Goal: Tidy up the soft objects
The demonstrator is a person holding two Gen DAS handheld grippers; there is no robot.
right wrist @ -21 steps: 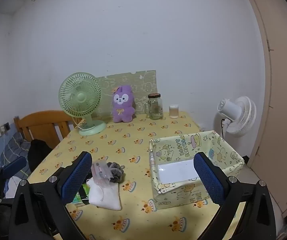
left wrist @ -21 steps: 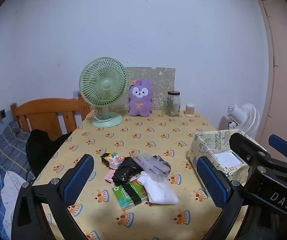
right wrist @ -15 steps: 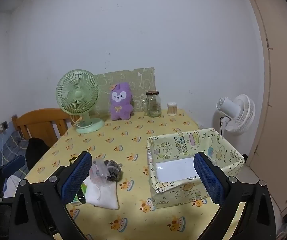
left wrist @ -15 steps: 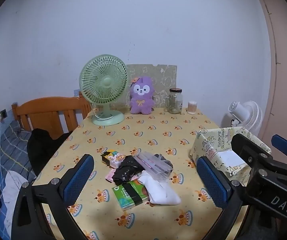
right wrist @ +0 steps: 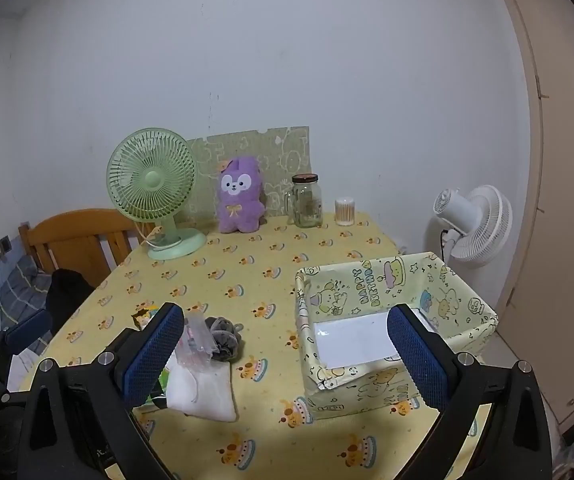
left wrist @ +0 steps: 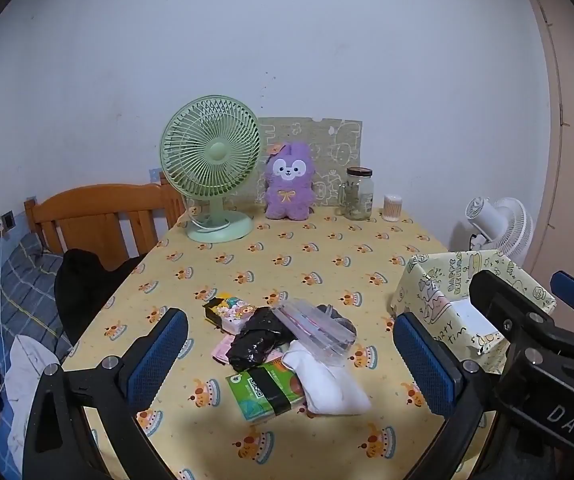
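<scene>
Both grippers tilt a little down over the worktop (left wrist: 327,256). The left gripper (left wrist: 291,354) and right gripper (right wrist: 285,354) are wide open and empty. The pile of soft things (left wrist: 287,344) lies below the left gripper; the box (right wrist: 391,328) lies below the right.

White letters "DAS" stand on the black body of the right gripper (left wrist: 543,364), seen at the lower right of the left wrist view. "HAPPY BIRTHDAY" is printed in dark letters on the inner far wall of the box (right wrist: 371,284); on its near outer wall "PARTY TIME" can partly be made out. The green packet (left wrist: 265,390) bears a QR code; its small print is unreadable.
</scene>
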